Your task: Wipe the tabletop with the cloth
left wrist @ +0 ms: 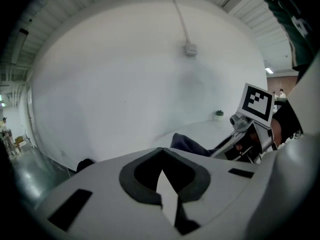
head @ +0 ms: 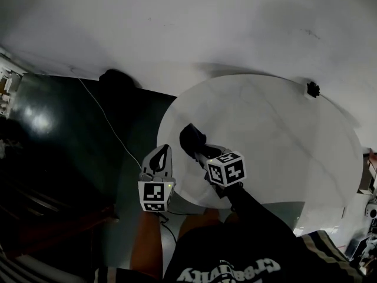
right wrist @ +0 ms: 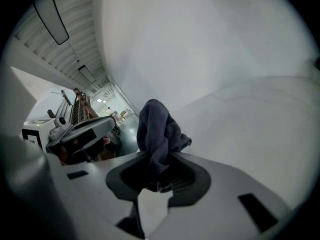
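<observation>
Dark blue cloth (right wrist: 157, 129) is bunched and pinched in the right gripper (right wrist: 157, 171). Its jaws are closed on one end and the rest sticks out past the tips. It sits at the near-left edge of the round white tabletop (head: 277, 134); can't tell if it's pressed down or just above. Left gripper (left wrist: 161, 154): jaws together, nothing in them, off the table edge over the dark floor (head: 59, 128). Suggest lowering until the cloth flattens on the surface, not the jaw tips. Sweep overlapping arcs from this edge outward. Go around the small potted plant (head: 312, 89) at the far rim.
</observation>
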{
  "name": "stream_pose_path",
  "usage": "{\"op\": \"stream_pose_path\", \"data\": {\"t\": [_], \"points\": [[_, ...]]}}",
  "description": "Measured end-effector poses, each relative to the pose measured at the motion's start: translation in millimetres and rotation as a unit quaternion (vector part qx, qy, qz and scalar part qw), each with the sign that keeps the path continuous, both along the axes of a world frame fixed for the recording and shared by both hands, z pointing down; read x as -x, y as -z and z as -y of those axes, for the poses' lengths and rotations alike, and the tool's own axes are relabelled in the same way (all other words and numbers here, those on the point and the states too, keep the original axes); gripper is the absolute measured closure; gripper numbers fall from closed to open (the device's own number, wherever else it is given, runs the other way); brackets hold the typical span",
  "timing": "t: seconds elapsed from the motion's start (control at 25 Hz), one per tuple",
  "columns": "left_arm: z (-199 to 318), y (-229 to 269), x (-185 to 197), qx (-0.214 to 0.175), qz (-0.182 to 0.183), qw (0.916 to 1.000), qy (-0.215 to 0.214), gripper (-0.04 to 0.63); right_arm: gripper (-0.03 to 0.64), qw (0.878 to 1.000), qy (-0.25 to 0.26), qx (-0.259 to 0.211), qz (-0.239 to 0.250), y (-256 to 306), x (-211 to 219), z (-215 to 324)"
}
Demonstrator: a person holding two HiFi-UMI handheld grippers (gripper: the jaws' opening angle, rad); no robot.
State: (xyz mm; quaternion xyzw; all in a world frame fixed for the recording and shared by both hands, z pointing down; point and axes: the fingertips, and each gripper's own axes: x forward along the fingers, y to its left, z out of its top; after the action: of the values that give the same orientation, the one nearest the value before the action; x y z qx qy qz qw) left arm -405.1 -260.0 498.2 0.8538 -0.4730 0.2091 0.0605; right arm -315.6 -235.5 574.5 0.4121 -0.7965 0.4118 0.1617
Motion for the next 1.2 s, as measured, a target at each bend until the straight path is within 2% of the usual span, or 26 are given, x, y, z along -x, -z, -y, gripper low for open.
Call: {"op": "stream_pose_path", "data": {"t": [0.32,0.44,0.52,0.68,0.8,0.96,1.2], "points": [[-17,-8,60,0.018,-0.017,0.9984,0.051,0.594,0.52,0.996,0.078,0.024,0.022,-14,95,-12],[-23,-18,77,0.025,-0.017,0.9971,0.07,0.594,0.513,0.994,0.099,0.053,0.002,-37,114,-23],[-26,-22,87,0.027,-0.018,0.9962,0.081,0.594,0.515,0.993,0.107,0.052,-0.022,-45,117,-28],[-27,-22,93,0.028,-0.022,0.9958,0.084,0.594,0.517,0.993,0.098,0.047,-0.041,-45,112,-28],[-28,-25,82,0.027,-0.026,0.9965,0.075,0.594,0.517,0.994,0.088,0.045,-0.046,-47,96,-29],[-22,-26,52,0.027,-0.029,0.9983,0.044,0.594,0.517,0.996,0.055,0.044,-0.051,-45,63,-25],[-14,-25,-16,0.021,-0.037,0.9989,-0.021,0.594,0.517,0.998,-0.005,0.046,-0.051,-45,0,-26]]}}
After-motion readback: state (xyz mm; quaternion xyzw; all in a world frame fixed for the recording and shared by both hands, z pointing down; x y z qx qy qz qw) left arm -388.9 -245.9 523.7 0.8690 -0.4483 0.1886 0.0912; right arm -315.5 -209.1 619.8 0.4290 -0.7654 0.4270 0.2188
